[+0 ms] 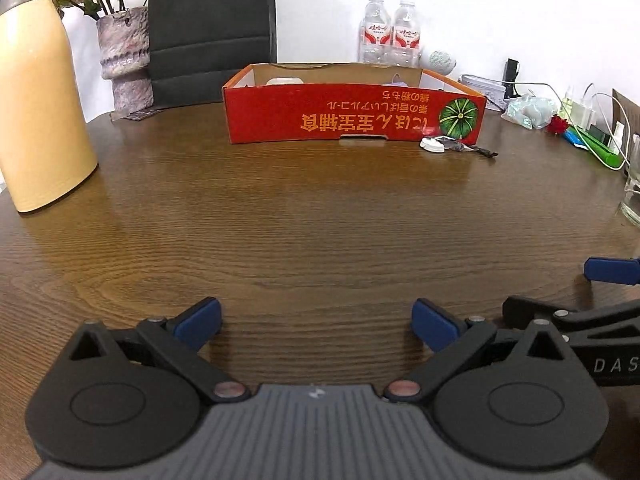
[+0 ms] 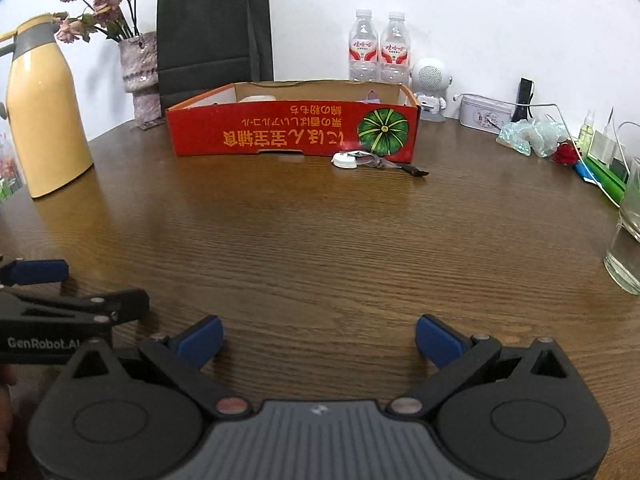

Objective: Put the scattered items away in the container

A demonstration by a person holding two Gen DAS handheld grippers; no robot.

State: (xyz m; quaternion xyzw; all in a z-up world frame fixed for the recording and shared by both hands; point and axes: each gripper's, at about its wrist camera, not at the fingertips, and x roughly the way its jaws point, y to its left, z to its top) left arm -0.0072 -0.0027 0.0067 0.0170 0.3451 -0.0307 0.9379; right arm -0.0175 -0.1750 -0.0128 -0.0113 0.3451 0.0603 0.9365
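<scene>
A red cardboard box (image 1: 352,114) (image 2: 292,130) with a pumpkin print stands open at the far middle of the brown table; something white lies inside it. Right in front of its right end lie a small white round item (image 1: 432,145) (image 2: 345,160) and a dark crumpled wrapper (image 1: 468,147) (image 2: 394,165). My left gripper (image 1: 316,322) is open and empty, low over the near table. My right gripper (image 2: 319,340) is open and empty beside it. Each gripper's side shows in the other's view.
A yellow thermos (image 1: 38,96) (image 2: 46,116) stands at left, with a flower vase (image 2: 140,76) and a black paper bag (image 2: 214,34) behind. Two water bottles (image 2: 378,46), a white robot figure (image 2: 430,88), a tin, plastic wrap, cables and a glass (image 2: 628,248) crowd the right.
</scene>
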